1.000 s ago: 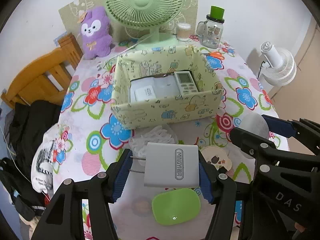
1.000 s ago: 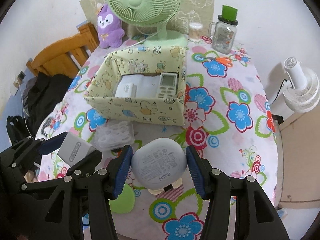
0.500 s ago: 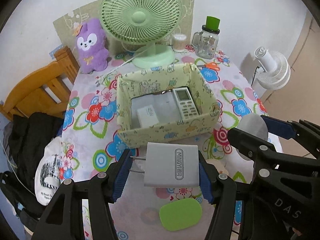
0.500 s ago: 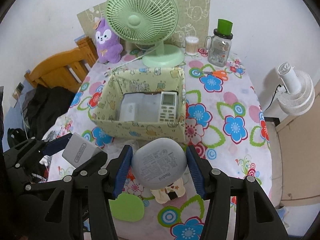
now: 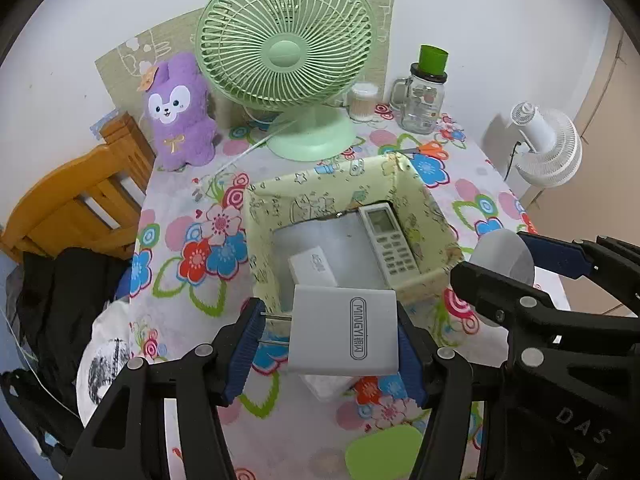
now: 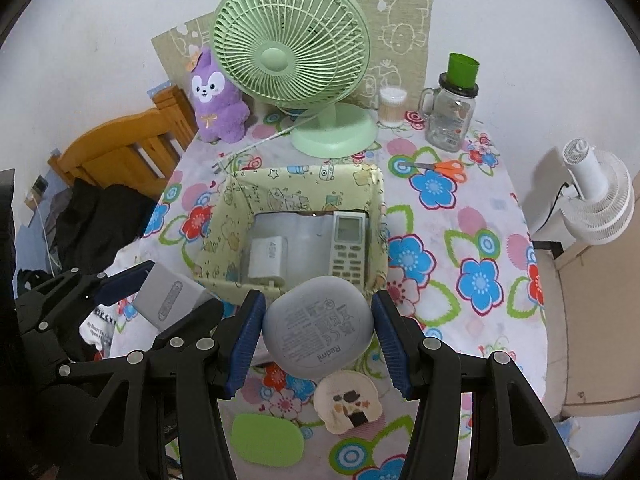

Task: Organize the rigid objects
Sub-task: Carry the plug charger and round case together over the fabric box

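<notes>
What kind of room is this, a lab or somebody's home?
Most likely a home: a table under a flowered tablecloth, with a purple plush toy and a green desk fan on it, and a wooden chair beside it.

1. Inside the box: bare floor between the white adapter and the remote, and behind the adapter.
2. Blocked at the far side by the green fan, plush, swab jar and glass jar.
3. Open tablecloth right of the box; scissors only at its far end.
4. Near edge cluttered by the green case and round coaster.
5. Crowded on the left by the other gripper.
</notes>
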Motion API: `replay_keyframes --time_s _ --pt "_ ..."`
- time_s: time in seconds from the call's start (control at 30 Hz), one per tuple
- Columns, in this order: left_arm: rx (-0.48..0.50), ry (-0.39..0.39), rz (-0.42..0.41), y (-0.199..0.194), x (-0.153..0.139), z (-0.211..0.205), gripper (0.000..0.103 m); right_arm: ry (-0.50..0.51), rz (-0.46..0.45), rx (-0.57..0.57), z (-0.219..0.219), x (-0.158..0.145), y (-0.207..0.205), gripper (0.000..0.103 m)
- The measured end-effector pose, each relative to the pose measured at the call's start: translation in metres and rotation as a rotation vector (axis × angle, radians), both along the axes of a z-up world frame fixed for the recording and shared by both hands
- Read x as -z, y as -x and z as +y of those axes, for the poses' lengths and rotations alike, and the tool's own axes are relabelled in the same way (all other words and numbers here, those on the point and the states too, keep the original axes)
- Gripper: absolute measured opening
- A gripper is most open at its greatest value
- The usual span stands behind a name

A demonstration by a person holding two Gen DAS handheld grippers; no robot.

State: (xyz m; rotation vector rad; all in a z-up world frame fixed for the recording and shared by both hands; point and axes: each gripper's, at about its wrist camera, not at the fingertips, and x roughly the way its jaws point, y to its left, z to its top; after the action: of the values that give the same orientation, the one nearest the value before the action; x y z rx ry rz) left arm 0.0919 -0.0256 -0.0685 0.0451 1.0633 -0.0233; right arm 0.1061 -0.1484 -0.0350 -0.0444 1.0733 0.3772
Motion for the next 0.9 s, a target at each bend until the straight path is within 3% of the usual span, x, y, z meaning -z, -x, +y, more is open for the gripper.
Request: replay_keyframes --time_s 0.67,0.9 --pt "0.043 0.003 0.042 -0.061 0.036 0.013 0.063 -0.001 0.045 -0.023 0.029 0.032 -0.062 0.058" --pt "0.024 0.038 0.084 -0.075 0.053 0.018 0.063 0.001 0.082 -0.013 0.034 0.049 -0.076 0.058"
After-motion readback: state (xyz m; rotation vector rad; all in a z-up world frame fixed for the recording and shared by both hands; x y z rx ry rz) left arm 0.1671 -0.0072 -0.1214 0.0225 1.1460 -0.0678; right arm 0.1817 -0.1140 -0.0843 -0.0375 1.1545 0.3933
